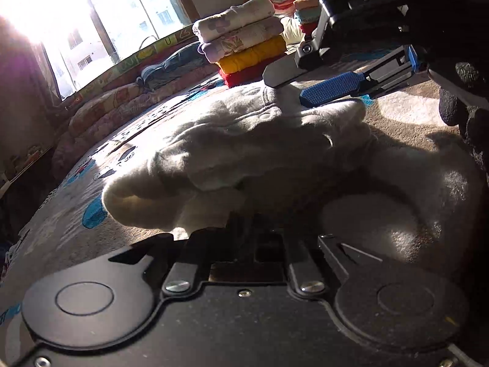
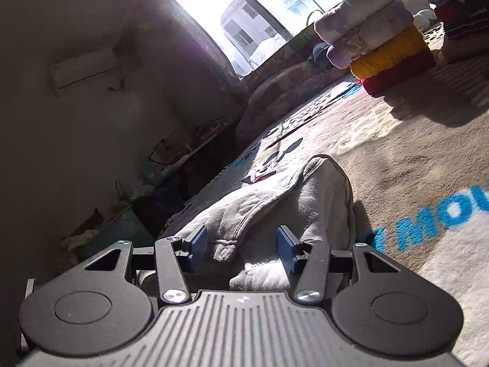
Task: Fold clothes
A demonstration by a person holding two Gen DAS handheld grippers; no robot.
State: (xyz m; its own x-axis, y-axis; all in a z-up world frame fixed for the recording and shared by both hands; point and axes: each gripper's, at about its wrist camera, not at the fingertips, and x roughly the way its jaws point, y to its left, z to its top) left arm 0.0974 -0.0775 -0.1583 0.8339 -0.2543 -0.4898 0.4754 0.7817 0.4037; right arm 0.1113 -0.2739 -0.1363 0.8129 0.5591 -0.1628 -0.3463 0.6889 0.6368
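Plush blanket (image 2: 397, 159), rumpled fleecy garment (image 2: 275, 202)

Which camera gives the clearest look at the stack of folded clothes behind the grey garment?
The left wrist view: the folded stack shows all four layers upright, pale prints over yellow and red, with a second pile beside it. The right wrist view shows the same stack tilted at the frame's upper right edge, partly washed by window glare.

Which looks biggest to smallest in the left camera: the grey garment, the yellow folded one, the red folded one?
1. Grey garment, though it is nearest the camera, which helps it look bigger.
2. Yellow folded garment.
3. Red folded garment; partly hidden, so close to the yellow.
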